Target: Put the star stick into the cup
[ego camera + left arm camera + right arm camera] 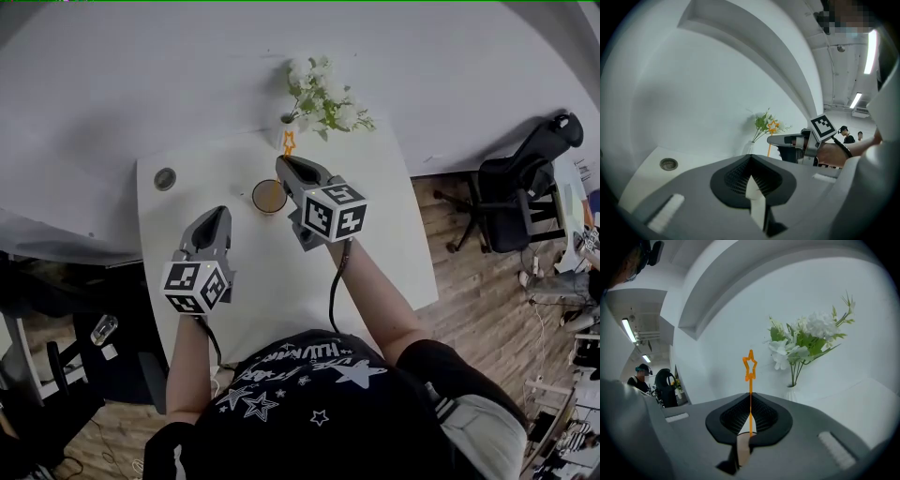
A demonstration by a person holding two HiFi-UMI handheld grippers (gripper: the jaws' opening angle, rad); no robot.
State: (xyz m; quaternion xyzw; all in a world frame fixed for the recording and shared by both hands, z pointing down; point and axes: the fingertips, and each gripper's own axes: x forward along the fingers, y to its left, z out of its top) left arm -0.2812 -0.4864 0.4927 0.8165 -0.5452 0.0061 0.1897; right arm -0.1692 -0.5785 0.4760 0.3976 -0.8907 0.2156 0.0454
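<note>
An orange stick topped with an open star [750, 365] stands upright between the jaws of my right gripper [750, 398], which is shut on its shaft. In the head view the star [289, 142] pokes up beyond that gripper [284, 165], which hovers just right of and above a tan cup [268, 197] on the white table [375, 253]. A tan patch [742, 448], probably the cup, shows below through the gap of the jaws. My left gripper [217, 216] hangs left of the cup, shut and empty. From its own view [750, 159] the star [773, 125] and right gripper [787, 140] lie ahead to the right.
A white vase of white flowers [323, 98] stands at the table's far edge, just behind the cup. A round cable grommet [165, 178] sits at the far left corner. A black office chair [520, 202] stands on the wood floor to the right.
</note>
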